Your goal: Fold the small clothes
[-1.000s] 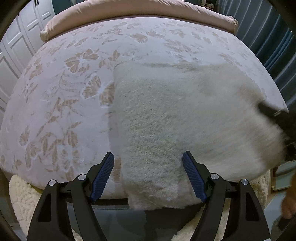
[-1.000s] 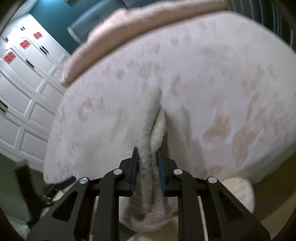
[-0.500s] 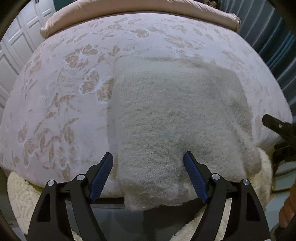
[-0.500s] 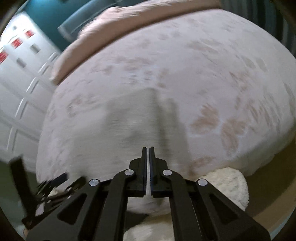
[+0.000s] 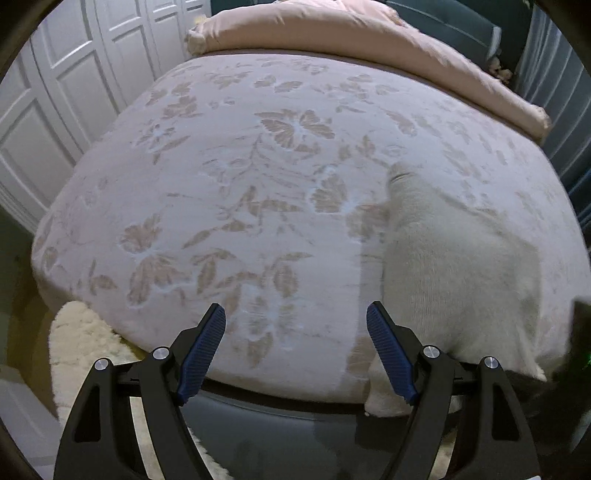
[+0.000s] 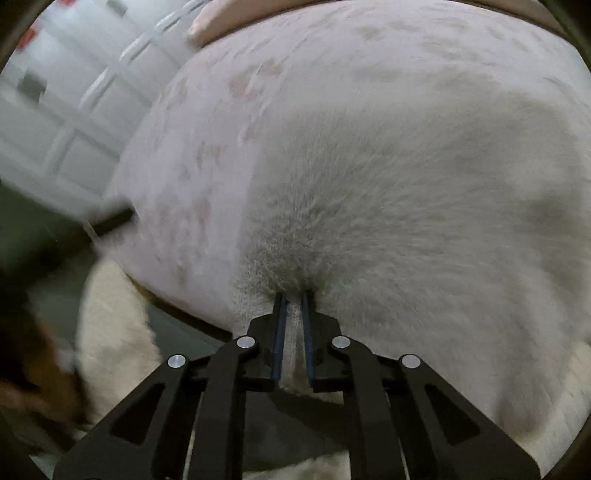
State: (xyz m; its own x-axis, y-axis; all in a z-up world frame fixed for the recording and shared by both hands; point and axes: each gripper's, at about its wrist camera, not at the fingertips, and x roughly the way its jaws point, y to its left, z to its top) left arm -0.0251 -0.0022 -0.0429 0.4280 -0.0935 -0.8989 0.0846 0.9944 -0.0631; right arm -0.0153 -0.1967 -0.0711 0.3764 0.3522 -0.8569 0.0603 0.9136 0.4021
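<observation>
A cream fuzzy knitted garment [image 5: 458, 266] lies folded on the bed at its near edge, right of centre in the left wrist view. My left gripper [image 5: 295, 347] is open and empty, to the left of the garment, over the bedspread. In the right wrist view the garment [image 6: 388, 192] fills the middle. My right gripper [image 6: 293, 314] is shut on the garment's near edge, with a strip of knit showing between the blue pads. The right wrist view is blurred by motion.
The bed has a pale floral bedspread [image 5: 236, 206] and a pink rolled duvet [image 5: 332, 33] at the far end. White panelled doors [image 5: 55, 92] stand at the left. A cream fluffy rug [image 5: 81, 347] lies on the floor below the bed edge.
My left gripper has swung left, off the garment. My right gripper let go of the garment, was shut empty half a second ago, and is now shut on its near edge.
</observation>
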